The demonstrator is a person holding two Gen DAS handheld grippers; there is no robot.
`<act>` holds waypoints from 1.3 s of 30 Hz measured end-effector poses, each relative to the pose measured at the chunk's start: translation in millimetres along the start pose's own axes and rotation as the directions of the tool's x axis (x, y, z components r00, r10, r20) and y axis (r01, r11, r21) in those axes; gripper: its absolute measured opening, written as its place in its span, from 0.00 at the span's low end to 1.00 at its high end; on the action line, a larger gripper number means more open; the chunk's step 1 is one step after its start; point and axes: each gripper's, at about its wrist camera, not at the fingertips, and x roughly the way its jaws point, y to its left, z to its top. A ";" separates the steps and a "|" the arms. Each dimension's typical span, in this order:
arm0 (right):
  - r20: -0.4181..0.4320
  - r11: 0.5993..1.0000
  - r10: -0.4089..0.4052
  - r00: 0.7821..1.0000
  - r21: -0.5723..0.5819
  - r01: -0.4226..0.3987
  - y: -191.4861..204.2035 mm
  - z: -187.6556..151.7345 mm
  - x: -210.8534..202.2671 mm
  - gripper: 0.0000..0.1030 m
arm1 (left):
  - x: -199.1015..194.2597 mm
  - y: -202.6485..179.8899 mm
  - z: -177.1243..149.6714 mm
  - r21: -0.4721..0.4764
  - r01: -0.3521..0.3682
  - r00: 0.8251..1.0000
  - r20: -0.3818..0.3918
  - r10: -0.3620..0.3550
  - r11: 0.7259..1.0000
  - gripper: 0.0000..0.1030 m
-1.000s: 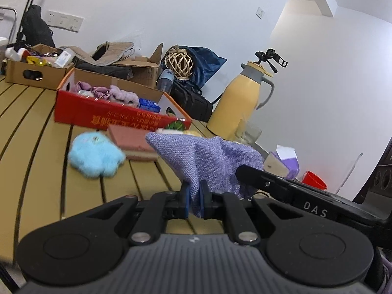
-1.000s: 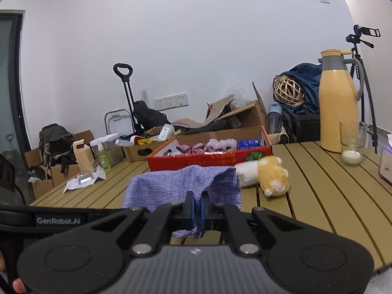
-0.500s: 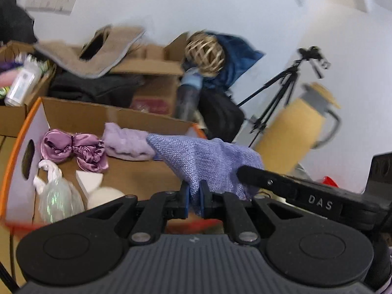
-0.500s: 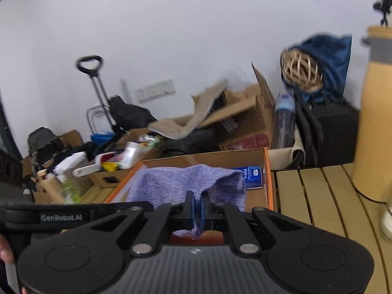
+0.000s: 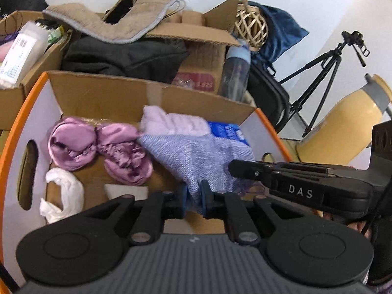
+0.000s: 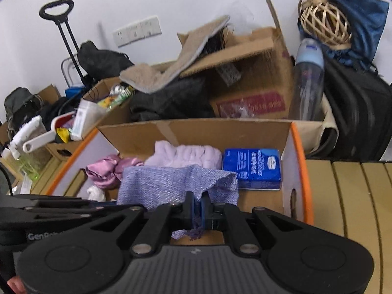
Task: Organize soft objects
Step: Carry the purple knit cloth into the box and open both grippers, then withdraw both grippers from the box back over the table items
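Both grippers hold one purple knitted cloth (image 5: 196, 156) between them, over the inside of an open cardboard box with orange edges (image 5: 103, 93). My left gripper (image 5: 193, 201) is shut on the cloth's left end. My right gripper (image 6: 198, 208) is shut on its other end; the cloth (image 6: 176, 183) drapes forward over the box (image 6: 297, 161). In the box lie a pink satin scrunchie (image 5: 98, 144), a pale lilac fluffy item (image 5: 176, 122), a white crumpled piece (image 5: 63, 193) and a blue packet (image 6: 252, 166).
Behind the box stand more cardboard boxes (image 6: 247, 73) with dark clothes, a beige mat (image 5: 122, 17), a water bottle (image 6: 307, 78), a wicker ball (image 6: 323, 24) and black bags. A yellow thermos (image 5: 348, 122) and tripod (image 5: 325, 68) stand at right. Slatted wooden table (image 6: 355, 208) lies right.
Both grippers have carried the purple cloth forward from above the table to over the orange-edged box and lower into it. The plush toys on the table have left view.
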 end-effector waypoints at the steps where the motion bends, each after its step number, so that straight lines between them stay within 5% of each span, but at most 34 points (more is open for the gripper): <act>1: -0.014 1.000 -0.002 1.000 -0.002 0.002 -0.3 -0.5 3.9 0.07 | 0.4 2.5 -0.9 0.000 -0.004 1.000 -0.005 0.004 1.000 0.10; 5: -0.037 1.000 -0.014 0.999 0.000 0.014 -2.9 -4.2 11.9 0.16 | 4.6 9.8 -1.9 -0.006 -0.014 1.000 -0.015 0.014 1.000 0.14; 7: -0.055 1.000 -0.025 0.998 0.011 0.026 -6.4 -5.3 15.4 0.21 | 7.9 12.6 -1.9 -0.005 -0.019 1.000 -0.019 0.019 1.000 0.27; 9: -0.069 0.999 -0.035 0.997 0.015 0.036 -8.7 -7.3 18.9 0.41 | 10.8 15.2 -4.2 -0.007 -0.033 0.999 -0.022 0.033 0.999 0.31; 19: -0.034 0.999 -0.047 0.998 0.012 0.047 -6.7 -3.3 3.7 0.51 | -12.2 3.0 -2.8 0.020 -0.045 0.999 0.013 0.044 0.999 0.47; 28: 0.053 0.998 -0.063 0.997 -0.013 0.064 11.4 3.9 -77.9 0.62 | -96.0 -31.1 -3.6 0.057 -0.086 0.991 0.103 0.080 0.995 0.61; 39: 0.184 0.995 -0.059 0.981 -0.073 0.073 51.2 -22.8 -212.6 0.75 | -220.9 -79.2 -53.4 0.115 -0.146 0.965 0.233 0.116 0.983 0.73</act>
